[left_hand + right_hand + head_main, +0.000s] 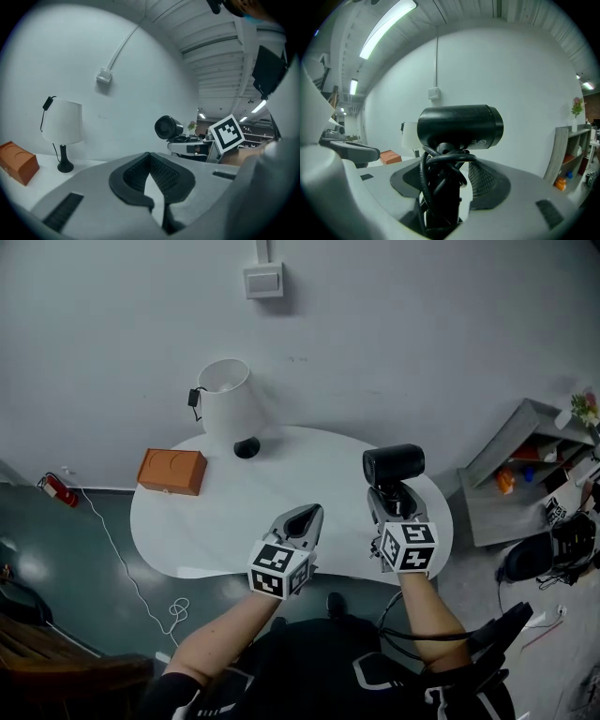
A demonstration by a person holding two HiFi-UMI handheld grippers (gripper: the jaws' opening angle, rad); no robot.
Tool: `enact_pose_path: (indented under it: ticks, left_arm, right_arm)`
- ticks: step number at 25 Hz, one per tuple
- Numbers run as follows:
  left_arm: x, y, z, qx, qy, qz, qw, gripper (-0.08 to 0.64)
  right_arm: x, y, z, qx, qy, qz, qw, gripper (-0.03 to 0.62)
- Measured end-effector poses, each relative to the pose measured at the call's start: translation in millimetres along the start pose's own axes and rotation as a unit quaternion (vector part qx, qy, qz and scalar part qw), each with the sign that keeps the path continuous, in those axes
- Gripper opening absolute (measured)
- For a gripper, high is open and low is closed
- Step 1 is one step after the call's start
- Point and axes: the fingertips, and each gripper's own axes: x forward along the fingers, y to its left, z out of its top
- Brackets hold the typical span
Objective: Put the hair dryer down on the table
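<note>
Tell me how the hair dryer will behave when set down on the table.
The hair dryer looks top-heavy, barrel over a thin handle, so stood upright it would probably tip. Its round barrel may roll a little. The cord wrapped around the handle will likely hold together.

The left gripper [306, 514], at lower centre of the head view, and the right gripper [394, 497], just right of it, had pale grey moulded shells that tapered forward. Their inner faces were lined with black ribbed pads [165, 176], and flat dark slots were set into the grey shells. Each bore a white marker cube [279, 570] printed with black squares. The person wore a black top [375, 681] with thin white trim, and a dark sleeve [171, 696] showed at lower left.
</note>
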Motion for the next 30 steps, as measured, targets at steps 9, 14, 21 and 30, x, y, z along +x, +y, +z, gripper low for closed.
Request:
enact_pose_path:
  ticks: [9,14,21,30]
  left_arm:
    - [39,12,-19,-0.008,0.024,0.037,0.999,0.005]
    - [55,15,-26,-0.015,0.029,0.054,0.998,0.005]
    - [66,23,-42,-0.016,0.054,0.078,0.9954,0.005]
    - [79,23,-55,-0.015,0.073,0.082,0.9938,0.005]
  right_arm:
    - [44,-33,-23,0.007,0.032,0.021,0.999,0.264]
    - [69,-49,-40,0.008,0.055,0.031,0.998,0.264]
    - [103,-66,-66,0.003,0.093,0.05,0.994,0.264]
    - [137,-72,-99,-0.034,0.151,0.105,0.982,0.264]
